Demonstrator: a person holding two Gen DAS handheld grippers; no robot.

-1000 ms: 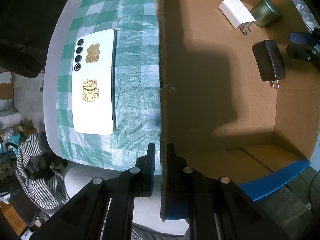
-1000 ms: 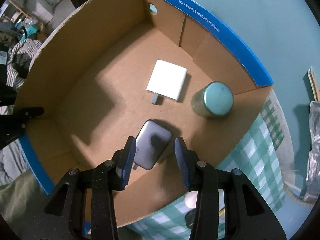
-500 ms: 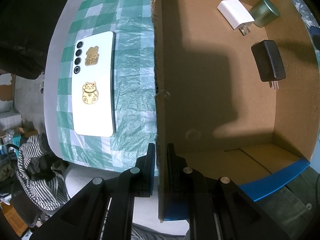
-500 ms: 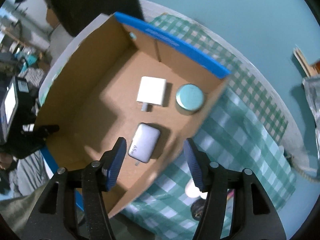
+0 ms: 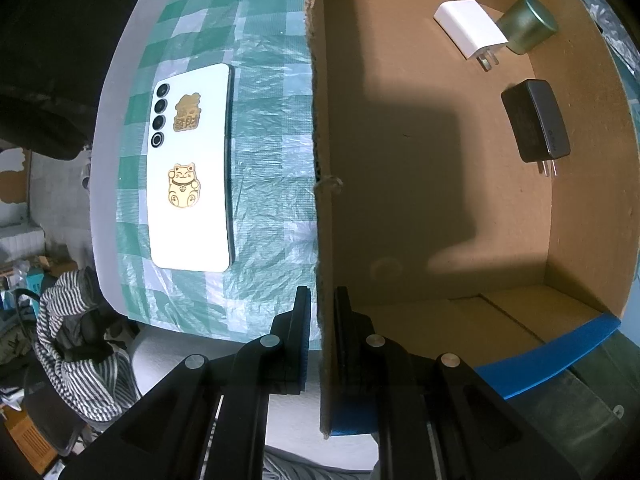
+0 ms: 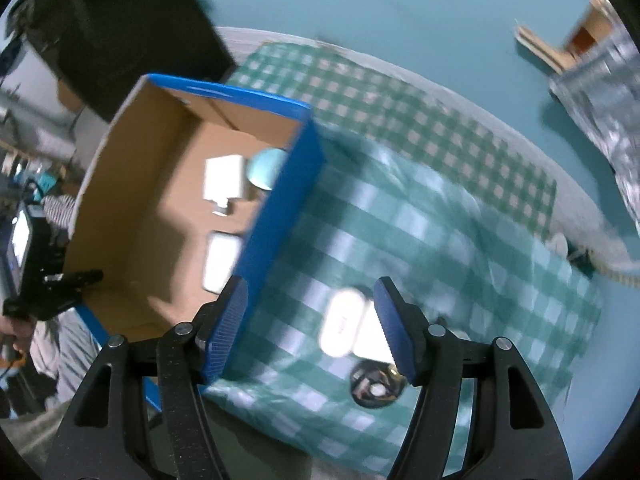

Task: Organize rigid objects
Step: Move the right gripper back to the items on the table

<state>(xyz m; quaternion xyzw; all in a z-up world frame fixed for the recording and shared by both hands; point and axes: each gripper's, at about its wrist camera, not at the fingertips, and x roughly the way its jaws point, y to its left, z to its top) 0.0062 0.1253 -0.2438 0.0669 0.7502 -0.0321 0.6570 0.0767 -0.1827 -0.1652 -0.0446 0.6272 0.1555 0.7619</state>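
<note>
Blurry white oval case (image 6: 343,323), apparently between right tongs (image 6: 311,320).

Both tongs are matte black plastic, built of angular arms with cut-out windows and round silver screw heads at the pivots. The left tongs (image 5: 320,320) carry thin blue pads on dark fingers. The right tongs (image 6: 310,320) have ridged blue pads (image 6: 394,330), seemingly rubber, though the view is blurred.
</note>
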